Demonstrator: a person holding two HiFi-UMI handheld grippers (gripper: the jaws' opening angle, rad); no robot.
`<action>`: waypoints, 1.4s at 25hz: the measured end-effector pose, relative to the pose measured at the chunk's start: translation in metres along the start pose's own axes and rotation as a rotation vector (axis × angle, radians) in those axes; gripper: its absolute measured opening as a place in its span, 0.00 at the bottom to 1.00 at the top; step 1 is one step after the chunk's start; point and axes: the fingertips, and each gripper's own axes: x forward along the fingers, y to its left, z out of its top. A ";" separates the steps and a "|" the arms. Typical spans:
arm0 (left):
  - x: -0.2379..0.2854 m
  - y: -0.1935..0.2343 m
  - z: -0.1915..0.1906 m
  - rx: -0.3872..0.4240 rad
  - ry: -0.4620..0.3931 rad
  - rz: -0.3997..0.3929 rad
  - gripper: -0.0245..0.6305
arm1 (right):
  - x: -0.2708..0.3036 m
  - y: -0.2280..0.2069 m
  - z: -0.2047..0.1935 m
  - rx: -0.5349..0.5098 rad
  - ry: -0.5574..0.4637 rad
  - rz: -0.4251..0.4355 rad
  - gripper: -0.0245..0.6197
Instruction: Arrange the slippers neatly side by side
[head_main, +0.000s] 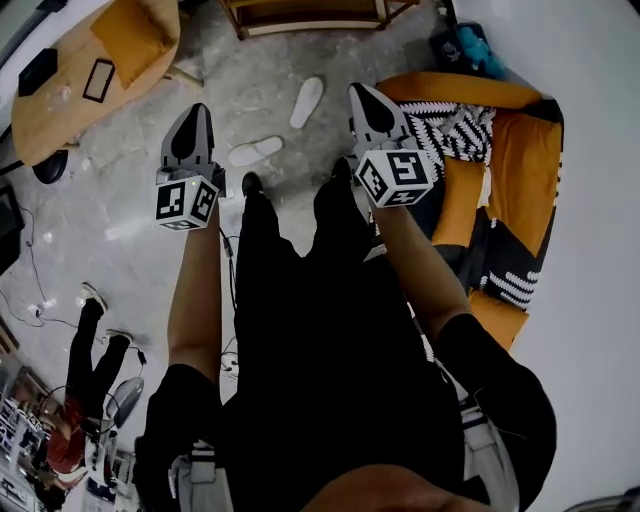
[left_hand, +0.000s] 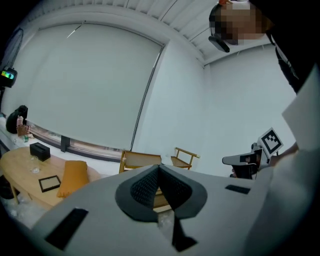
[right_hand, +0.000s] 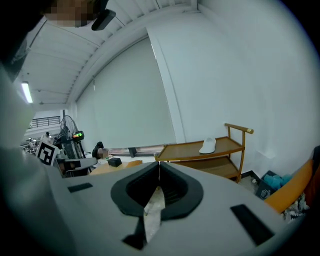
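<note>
The person (head_main: 300, 350), in black, fills the lower head view. Ahead, the left gripper (head_main: 196, 112) and right gripper (head_main: 360, 95) are both clenched on nothing, their grey jaws meeting at the tips. Between them on the mottled grey floor (head_main: 130, 230) lie two flat, white, oval slippers, apart and at an angle. The near slipper (head_main: 255, 151) has its long axis across the picture; the far slipper (head_main: 306, 101) runs almost up it, leaning right. Toe ends cannot be told.
</note>
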 end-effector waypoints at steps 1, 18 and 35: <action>0.002 -0.004 -0.008 -0.006 0.010 0.013 0.06 | 0.001 -0.008 -0.008 0.003 0.015 0.010 0.09; 0.071 0.009 -0.174 -0.068 0.168 0.036 0.06 | 0.095 -0.090 -0.219 0.145 0.243 -0.013 0.09; 0.103 0.054 -0.340 -0.087 0.290 -0.020 0.06 | 0.171 -0.134 -0.426 0.377 0.401 -0.019 0.09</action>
